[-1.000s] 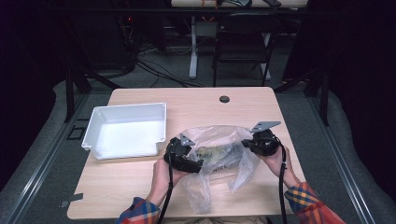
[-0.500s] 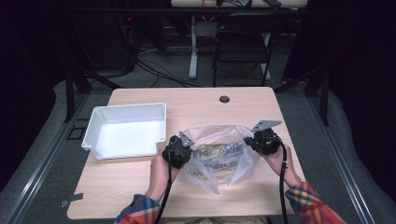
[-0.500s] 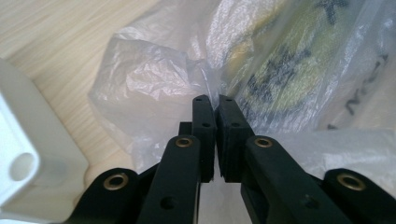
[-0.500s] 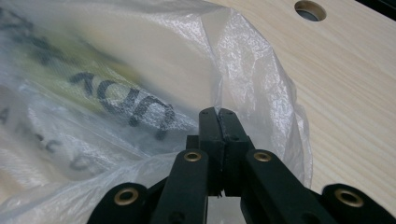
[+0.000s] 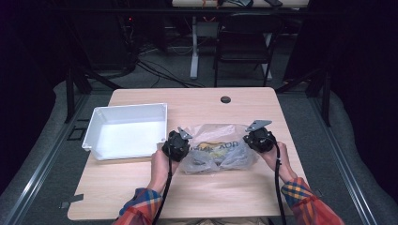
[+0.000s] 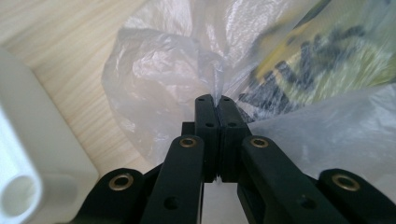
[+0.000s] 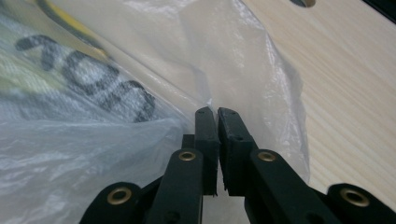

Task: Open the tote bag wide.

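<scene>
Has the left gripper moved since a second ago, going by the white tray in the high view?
Yes. The left gripper, shut on the plastic bag, has moved up the picture, away from the person, and now sits beside the near right corner of the white tray.

Thin, crinkled, glossy clear plastic bag; matt pale wood-grain surface; smooth white plastic tray; matt black hand-held gripper.

Your high view is lit from above: the bench is bright and evenly lit, while the room around it falls to near black. The white tray glares slightly. Your left gripper view is soft: the printing inside the plastic bag smears, and the tray corner at lower left is blurred. Your right gripper view blurs at its left edge.
</scene>
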Available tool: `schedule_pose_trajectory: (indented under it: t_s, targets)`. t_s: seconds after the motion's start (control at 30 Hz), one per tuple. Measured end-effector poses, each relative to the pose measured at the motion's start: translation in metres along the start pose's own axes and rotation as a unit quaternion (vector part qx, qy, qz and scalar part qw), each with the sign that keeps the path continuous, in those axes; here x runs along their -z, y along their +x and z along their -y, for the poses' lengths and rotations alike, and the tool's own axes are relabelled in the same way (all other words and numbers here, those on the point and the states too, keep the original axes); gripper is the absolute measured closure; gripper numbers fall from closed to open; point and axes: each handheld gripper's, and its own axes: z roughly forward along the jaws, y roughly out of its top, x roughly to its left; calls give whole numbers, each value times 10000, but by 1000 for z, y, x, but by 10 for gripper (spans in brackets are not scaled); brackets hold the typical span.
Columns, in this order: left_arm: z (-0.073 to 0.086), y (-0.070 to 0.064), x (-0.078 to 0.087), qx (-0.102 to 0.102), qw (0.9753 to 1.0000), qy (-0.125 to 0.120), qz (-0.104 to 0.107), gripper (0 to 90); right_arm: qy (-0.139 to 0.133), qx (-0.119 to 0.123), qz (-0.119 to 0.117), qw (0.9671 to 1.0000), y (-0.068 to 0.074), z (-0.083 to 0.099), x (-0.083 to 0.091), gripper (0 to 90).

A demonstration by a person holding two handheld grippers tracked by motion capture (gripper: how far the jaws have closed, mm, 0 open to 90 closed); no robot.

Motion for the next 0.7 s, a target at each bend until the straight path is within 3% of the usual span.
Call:
schedule_pose_trajectory:
  t_s: [0.23, 0.3, 0.5, 0.6, 0.7]
  targets:
    - [7, 2, -20, -11, 9990, 448, 92, 897, 375, -156, -52, 9992, -11, 12, -15, 873]
    - [10, 4, -24, 24, 9987, 487, 153, 896, 489, -146, 29, 9987, -13, 17, -19, 874]
    - [11, 2, -26, 24, 9981, 566, 262, 895, 622, -254, -87, 9977, -17, 23, -21, 850]
    - [13, 3, -25, 90, 9975, 574, 396, 894, 590, -359, -164, 9975, -19, 23, -16, 751]
    - [14, 5, -25, 158, 9973, 555, 446, 890, 478, -403, -276, 9977, -24, 17, 9, 607]
